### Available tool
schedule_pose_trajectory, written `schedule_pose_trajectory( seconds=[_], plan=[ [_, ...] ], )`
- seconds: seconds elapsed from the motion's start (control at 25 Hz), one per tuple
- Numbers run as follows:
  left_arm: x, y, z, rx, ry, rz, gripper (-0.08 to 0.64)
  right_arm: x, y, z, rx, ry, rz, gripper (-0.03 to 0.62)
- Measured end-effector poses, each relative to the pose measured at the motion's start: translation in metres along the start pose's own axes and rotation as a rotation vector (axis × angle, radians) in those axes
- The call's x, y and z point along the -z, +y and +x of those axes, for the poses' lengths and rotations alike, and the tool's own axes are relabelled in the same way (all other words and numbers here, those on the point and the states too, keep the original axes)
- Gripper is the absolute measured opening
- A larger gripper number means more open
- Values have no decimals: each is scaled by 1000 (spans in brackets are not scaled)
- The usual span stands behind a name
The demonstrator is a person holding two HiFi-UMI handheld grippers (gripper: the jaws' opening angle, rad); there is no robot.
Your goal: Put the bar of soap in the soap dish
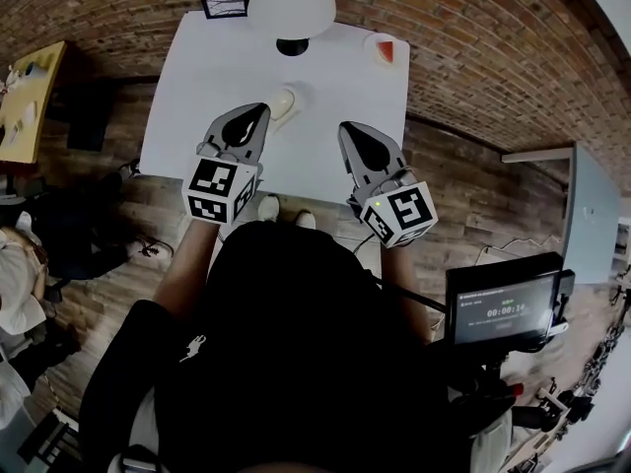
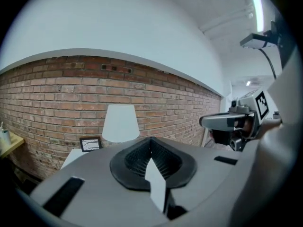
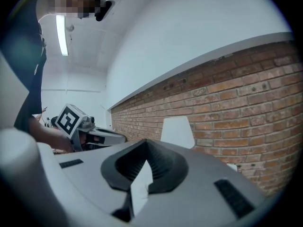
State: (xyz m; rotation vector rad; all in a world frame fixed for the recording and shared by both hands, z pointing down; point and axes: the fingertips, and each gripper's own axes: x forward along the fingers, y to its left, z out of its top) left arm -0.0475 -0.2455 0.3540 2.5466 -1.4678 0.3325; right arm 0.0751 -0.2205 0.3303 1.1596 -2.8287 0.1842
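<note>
A cream oval object [image 1: 283,101], either the soap or the dish, lies on the white table [image 1: 197,97] just past the tip of my left gripper [image 1: 252,118]. A small white round piece with something red on it [image 1: 383,49] sits at the table's far right corner. My left gripper [image 2: 151,142] is shut with nothing between its pads and is held over the table's near edge. My right gripper [image 1: 359,138] hovers beside it, also shut and empty [image 3: 146,144]. Both gripper views look level at the brick wall; neither shows the soap or the dish.
A white table lamp [image 1: 292,3] stands at the back of the table, with a small picture frame [image 1: 225,4] to its left. A screen on a stand [image 1: 505,308] is at my right, a grey table [image 1: 592,215] beyond it. Wooden floor surrounds the table.
</note>
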Motion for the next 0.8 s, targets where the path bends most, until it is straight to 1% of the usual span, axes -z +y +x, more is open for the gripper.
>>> schedule_pose_trajectory(
  seconds=[0.2,0.44,0.8],
  plan=[
    [3,-5,-6,18,-3,-34,6,-7,0,-2,10,-15,-2,3],
    [11,-3,-6,16,11,-31,6,-2,1,-1,12,-11,5,3],
    [14,-3,4,26,8,-23,6,4,-4,0,18,0,-7,3]
  ],
)
